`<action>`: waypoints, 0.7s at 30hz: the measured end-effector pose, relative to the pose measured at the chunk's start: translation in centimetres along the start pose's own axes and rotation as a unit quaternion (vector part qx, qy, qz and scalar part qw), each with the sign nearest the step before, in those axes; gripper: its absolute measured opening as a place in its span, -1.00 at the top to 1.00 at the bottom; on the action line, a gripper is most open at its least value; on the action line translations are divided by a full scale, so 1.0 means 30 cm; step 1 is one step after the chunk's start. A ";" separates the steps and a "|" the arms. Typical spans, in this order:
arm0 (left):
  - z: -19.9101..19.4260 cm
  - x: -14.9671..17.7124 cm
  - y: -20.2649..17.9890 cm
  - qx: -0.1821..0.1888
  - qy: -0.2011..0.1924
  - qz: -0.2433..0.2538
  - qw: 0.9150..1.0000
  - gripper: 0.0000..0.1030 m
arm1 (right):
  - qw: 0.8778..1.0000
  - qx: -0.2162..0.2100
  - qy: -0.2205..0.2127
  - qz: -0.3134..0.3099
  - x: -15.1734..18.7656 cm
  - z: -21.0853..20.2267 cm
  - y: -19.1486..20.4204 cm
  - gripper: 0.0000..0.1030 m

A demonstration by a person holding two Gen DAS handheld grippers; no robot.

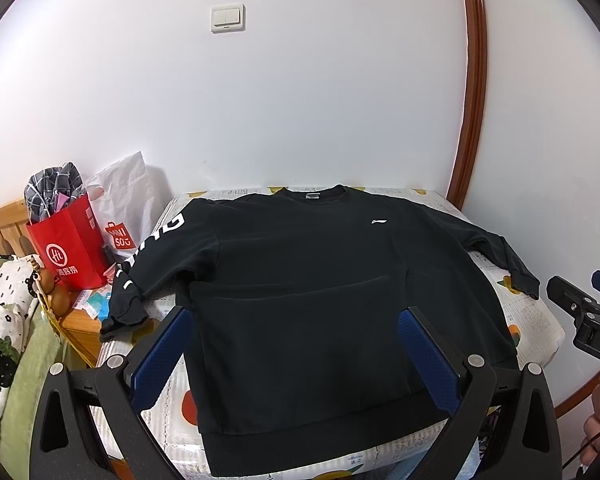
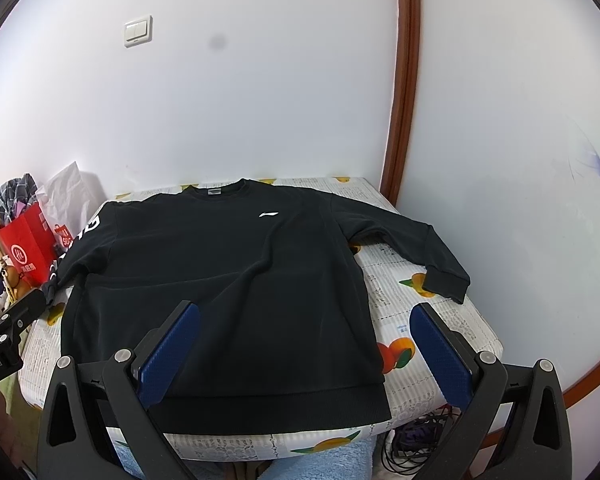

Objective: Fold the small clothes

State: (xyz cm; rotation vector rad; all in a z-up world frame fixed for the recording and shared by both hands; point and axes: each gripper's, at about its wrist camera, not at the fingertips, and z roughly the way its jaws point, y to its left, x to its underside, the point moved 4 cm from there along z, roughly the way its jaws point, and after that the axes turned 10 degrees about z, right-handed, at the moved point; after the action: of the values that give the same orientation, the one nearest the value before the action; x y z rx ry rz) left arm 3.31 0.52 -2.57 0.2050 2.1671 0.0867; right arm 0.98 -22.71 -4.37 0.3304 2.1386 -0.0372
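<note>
Both the left gripper (image 1: 292, 344) and right gripper (image 2: 306, 340) hover with fingers spread, holding nothing. The black sweatshirt (image 1: 320, 280) lies flat, sleeves out, covering the bench (image 2: 428, 320); no fold looks begun. Only the right view shows cables (image 2: 412, 440) under the near edge.

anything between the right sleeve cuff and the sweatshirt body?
Only bare fruit-print cover between cuff and sweatshirt body; clearest in right wrist view.
</note>
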 end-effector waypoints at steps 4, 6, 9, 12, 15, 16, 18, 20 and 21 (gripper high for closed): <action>0.001 0.003 0.003 0.000 0.000 0.000 1.000 -1.00 | 1.000 0.000 0.000 -0.001 -0.001 0.001 0.005 -1.00; 0.002 0.005 0.006 0.000 0.000 -0.001 1.000 -1.00 | 1.000 0.000 0.000 -0.002 0.000 0.001 0.006 -1.00; 0.002 0.006 0.007 0.000 0.000 -0.001 1.000 -1.00 | 1.000 0.001 0.001 -0.004 0.002 0.005 0.013 -1.00; 0.002 0.006 0.007 0.000 0.000 -0.002 1.000 -1.00 | 1.000 0.000 0.001 -0.005 0.004 0.004 0.019 -1.00; 0.002 0.007 0.007 0.000 0.000 -0.002 1.000 -1.00 | 1.000 0.000 0.002 -0.005 0.004 0.004 0.021 -1.00; 0.002 0.005 0.006 0.000 0.000 -0.001 1.000 -1.00 | 1.000 0.000 0.002 -0.005 0.004 0.004 0.021 -1.00; 0.002 0.005 0.007 0.000 0.000 -0.002 1.000 -1.00 | 1.000 -0.001 0.001 -0.004 0.004 0.002 0.023 -1.00; 0.003 0.004 0.007 0.001 0.000 -0.002 1.000 -1.00 | 1.000 -0.001 0.001 -0.004 0.005 0.002 0.024 -1.00; 0.003 0.004 0.007 0.000 0.000 -0.002 1.000 -1.00 | 1.000 -0.001 0.001 -0.004 0.006 0.002 0.023 -1.00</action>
State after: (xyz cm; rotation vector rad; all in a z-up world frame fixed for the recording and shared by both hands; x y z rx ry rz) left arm 3.35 0.76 -2.70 0.2014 2.1682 0.0836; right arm 1.12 -22.00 -4.47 0.3215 2.1420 -0.0402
